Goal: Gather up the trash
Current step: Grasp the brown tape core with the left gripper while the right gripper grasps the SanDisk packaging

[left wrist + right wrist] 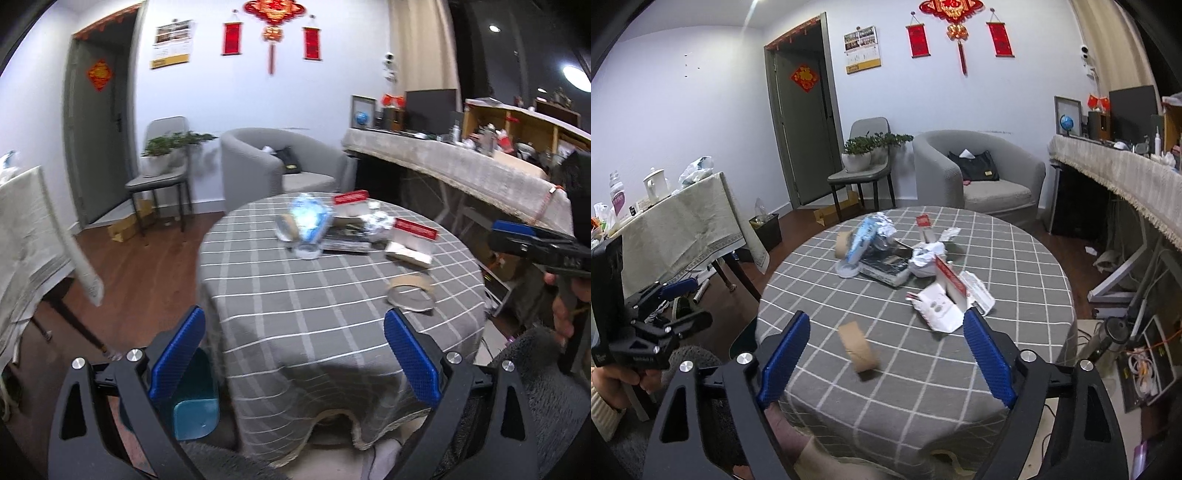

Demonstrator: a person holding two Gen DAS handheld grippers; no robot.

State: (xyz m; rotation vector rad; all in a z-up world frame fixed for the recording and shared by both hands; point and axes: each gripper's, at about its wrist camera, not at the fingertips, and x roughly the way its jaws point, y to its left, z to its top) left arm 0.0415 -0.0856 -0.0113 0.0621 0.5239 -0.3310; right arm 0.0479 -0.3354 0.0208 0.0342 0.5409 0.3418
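Over the near edge of the round table [1015, 369], both grippers, left [295, 354] and right [886, 354], hang spread and empty, lined up on the cardboard roll [858, 350], likely first pick; a teal bin [195, 410] waits below.

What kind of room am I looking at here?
Probably a lived-in home sitting room: a grey armchair, a round table with a checked cloth, and red festive hangings on the wall.

Grey tabletop [997, 258] cloth has a white grid, tape roll [858, 350] at 6 o'clock is brown, wall hangings [955, 22] red and gold.
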